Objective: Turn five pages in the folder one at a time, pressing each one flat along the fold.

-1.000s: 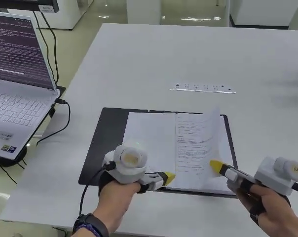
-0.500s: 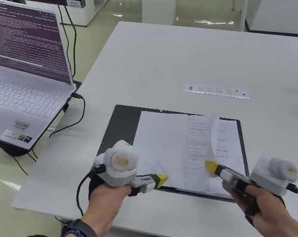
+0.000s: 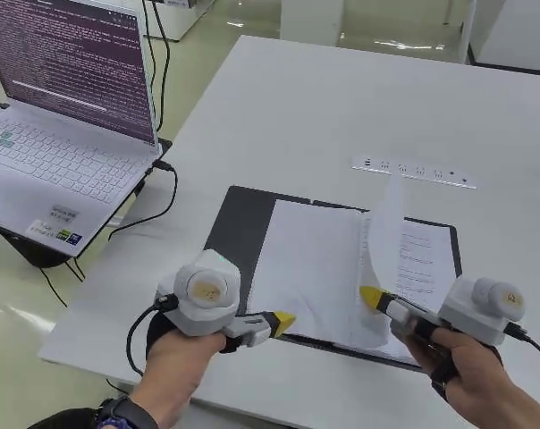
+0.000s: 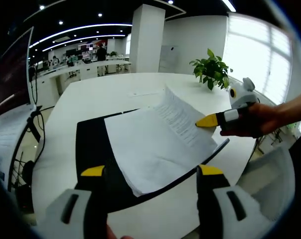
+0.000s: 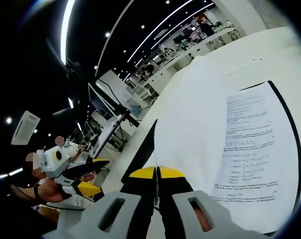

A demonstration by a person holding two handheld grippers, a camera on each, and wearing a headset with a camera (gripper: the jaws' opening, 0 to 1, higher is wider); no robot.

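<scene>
Head view: the folder [image 3: 239, 234] lies open on the white table [image 3: 341, 98], the right gripper [image 3: 370, 297] pinches the near edge of a half-raised page [image 3: 384, 241], and the left gripper [image 3: 282, 320] hovers at the folder's near edge. Left gripper view: its jaws stand wide apart and empty, with the page [image 4: 183, 117] curling beyond them. Right gripper view: jaws closed on the page's bottom edge; the paper looks thin, light and floppy and probably creases easily, so a gentle edge hold away from the fold suits.

folder [image 3: 237, 234] black | pages [image 3: 310, 268] white, black print | fingers [image 3: 371, 298] yellow-tipped | table [image 3: 341, 98] white | laptop [image 3: 37, 170] silver
</scene>
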